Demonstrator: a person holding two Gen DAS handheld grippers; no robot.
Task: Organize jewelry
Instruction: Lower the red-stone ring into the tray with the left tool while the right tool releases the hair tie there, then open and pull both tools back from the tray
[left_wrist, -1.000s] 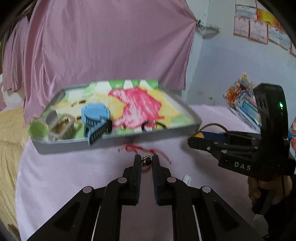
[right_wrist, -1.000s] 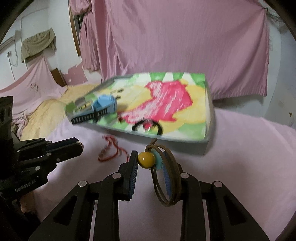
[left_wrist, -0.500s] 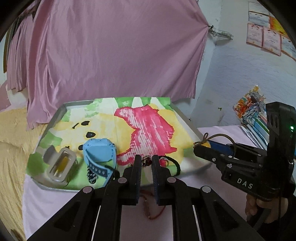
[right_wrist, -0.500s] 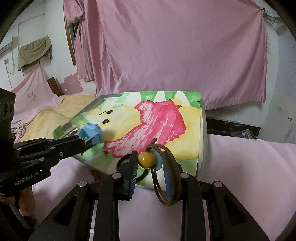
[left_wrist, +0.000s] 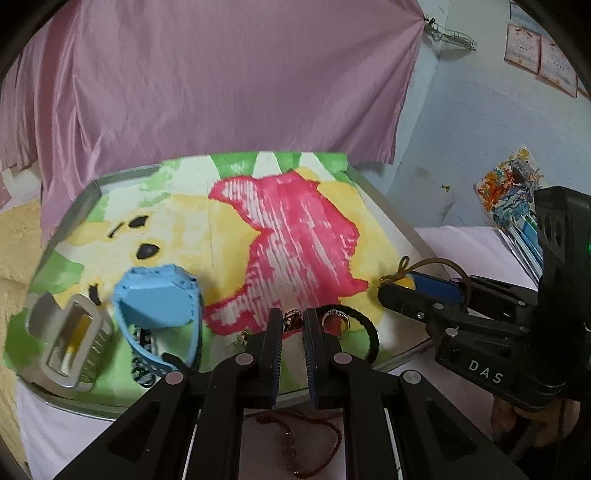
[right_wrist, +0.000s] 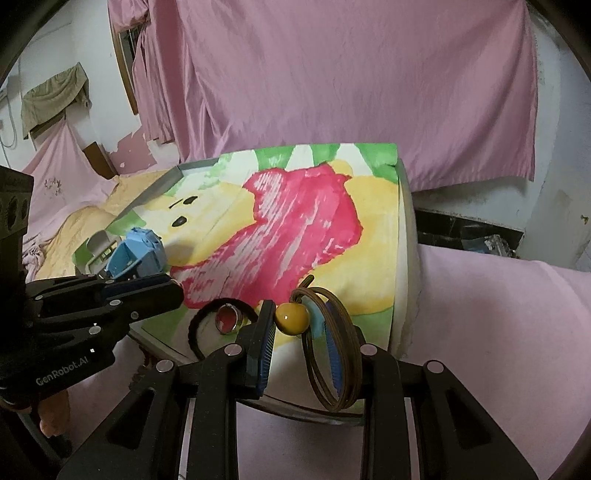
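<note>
A grey tray (left_wrist: 402, 240) lined with a cartoon-print cloth holds a blue watch (left_wrist: 155, 295), a grey claw clip (left_wrist: 70, 339), and a black hair tie (left_wrist: 369, 332) around a red-stone ring (left_wrist: 334, 321). My left gripper (left_wrist: 293, 323) hangs over the tray's near edge, shut on the small charm of a red cord bracelet (left_wrist: 295, 435) that dangles beneath the fingers. My right gripper (right_wrist: 295, 332) is over the tray's near right corner, shut on a brown cord bracelet (right_wrist: 332, 354) at its yellow bead (right_wrist: 291, 318). From the right wrist, the left gripper (right_wrist: 162, 291) is beside the ring (right_wrist: 227, 319).
The tray rests on a surface covered in pink cloth (right_wrist: 498, 332), with a pink curtain (left_wrist: 221, 81) hanging close behind. A yellow blanket (left_wrist: 14, 240) lies to the left. Colourful books (left_wrist: 517, 199) are stacked at the right by the pale wall.
Both grippers have moved forward from the pink cloth to over the tray's near edge. The red cord has come off the cloth and now hangs under the left fingers.
</note>
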